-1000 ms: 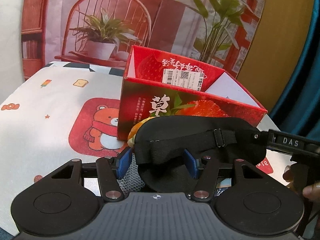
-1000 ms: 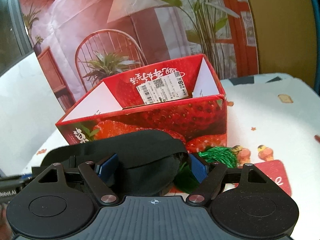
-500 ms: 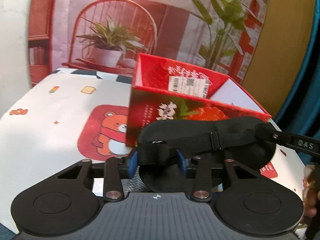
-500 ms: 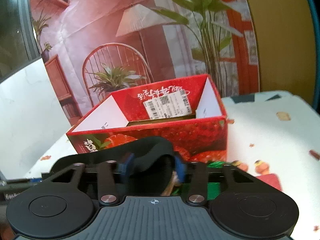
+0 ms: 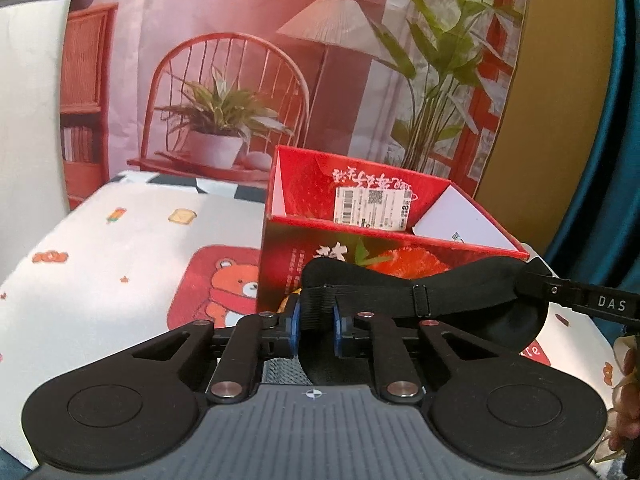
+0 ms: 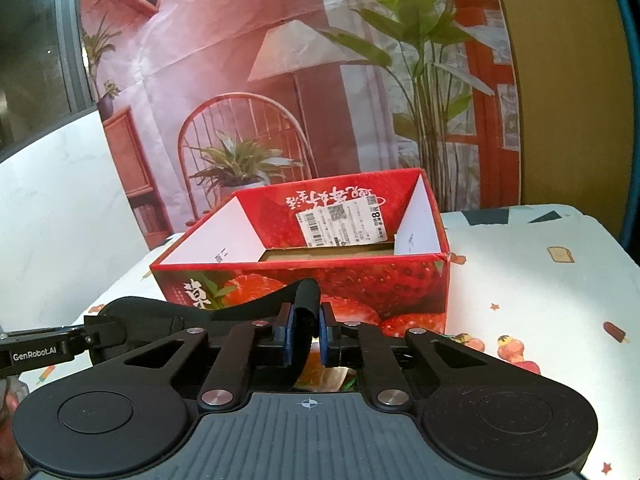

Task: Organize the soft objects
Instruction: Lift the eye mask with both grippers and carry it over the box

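- The left gripper (image 5: 316,328) is clamped on 1 end of the black sleep mask (image 5: 440,296), its blue pads having just closed onto the fabric and strap.
- The mask hangs stretched between the 2 grippers, clear of the tablecloth and just in front of the red strawberry box (image 5: 360,236).
- The right gripper (image 6: 308,332) is pinched on the mask's other end, its pads also just closed on the cloth.
- Step in hand, as I judge it: lifting the mask; next it must rise above the box's near wall, travel forward and be let go over the open, seemingly empty inside, both ends together so it does not drape on the rim.
- The white tablecloth (image 6: 540,280) carries cartoon prints; behind stands a printed backdrop (image 6: 280,80) of chair, lamp and plants.
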{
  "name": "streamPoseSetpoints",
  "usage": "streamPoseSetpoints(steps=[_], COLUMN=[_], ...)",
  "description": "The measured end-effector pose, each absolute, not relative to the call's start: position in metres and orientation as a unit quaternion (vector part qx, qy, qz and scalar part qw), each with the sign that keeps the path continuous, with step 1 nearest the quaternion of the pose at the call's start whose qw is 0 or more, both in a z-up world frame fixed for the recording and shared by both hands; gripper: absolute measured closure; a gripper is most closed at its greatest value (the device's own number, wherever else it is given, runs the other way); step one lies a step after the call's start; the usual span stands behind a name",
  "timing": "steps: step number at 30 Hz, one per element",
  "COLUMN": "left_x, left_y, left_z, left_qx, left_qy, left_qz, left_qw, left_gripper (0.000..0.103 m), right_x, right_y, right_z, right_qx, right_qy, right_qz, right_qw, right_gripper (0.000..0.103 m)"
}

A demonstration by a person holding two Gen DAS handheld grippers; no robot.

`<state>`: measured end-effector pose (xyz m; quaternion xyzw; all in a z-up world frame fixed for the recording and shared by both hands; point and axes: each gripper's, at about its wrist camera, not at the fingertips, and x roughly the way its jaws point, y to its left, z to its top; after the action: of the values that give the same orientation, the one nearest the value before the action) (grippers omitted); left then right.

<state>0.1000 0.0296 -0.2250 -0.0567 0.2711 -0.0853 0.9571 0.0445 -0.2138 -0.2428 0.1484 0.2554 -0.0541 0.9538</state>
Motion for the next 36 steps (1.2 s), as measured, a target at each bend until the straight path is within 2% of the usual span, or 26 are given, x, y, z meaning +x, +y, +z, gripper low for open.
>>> streamPoseSetpoints(steps=[11, 16, 21, 26, 31, 36], left_x=[0.101, 0.12, 0.153, 0.201, 0.249, 0.285], left_y=[0.026, 0.013, -0.003, -0.014, -0.022, -0.034], left_z=[-0.177, -0.156, -0.148, -0.153, -0.172, -0.201], left_qx=[-0.034, -0.012, 0.001, 0.001, -0.011, 0.005], left_qy=[0.188, 0.144, 0.132, 0.163, 0.245, 0.32], left_qz=[-0.08, -0.078, -0.066, -0.087, -0.118, -0.125], left_qw=[0.978, 0.986, 0.989, 0.983, 0.962, 0.939], left_gripper=[0.089, 0.089, 0.089, 0.089, 0.089, 0.089], right_x=[0.054, 0.074, 0.105, 0.139, 0.168, 0.2], right_y=[-0.21, -0.213, -0.223, -0.24, -0.261, -0.278], right_z=[-0.21, -0.189, -0.18, -0.186, -0.202, -0.228], right_qx=[0.13, 0.107, 0.086, 0.094, 0.111, 0.121], right_qy=[0.229, 0.213, 0.209, 0.23, 0.261, 0.326], right_qz=[-0.034, -0.034, -0.042, -0.055, -0.067, -0.073], right_qw=[0.964, 0.971, 0.973, 0.967, 0.957, 0.935], right_gripper=[0.093, 0.093, 0.093, 0.094, 0.095, 0.095])
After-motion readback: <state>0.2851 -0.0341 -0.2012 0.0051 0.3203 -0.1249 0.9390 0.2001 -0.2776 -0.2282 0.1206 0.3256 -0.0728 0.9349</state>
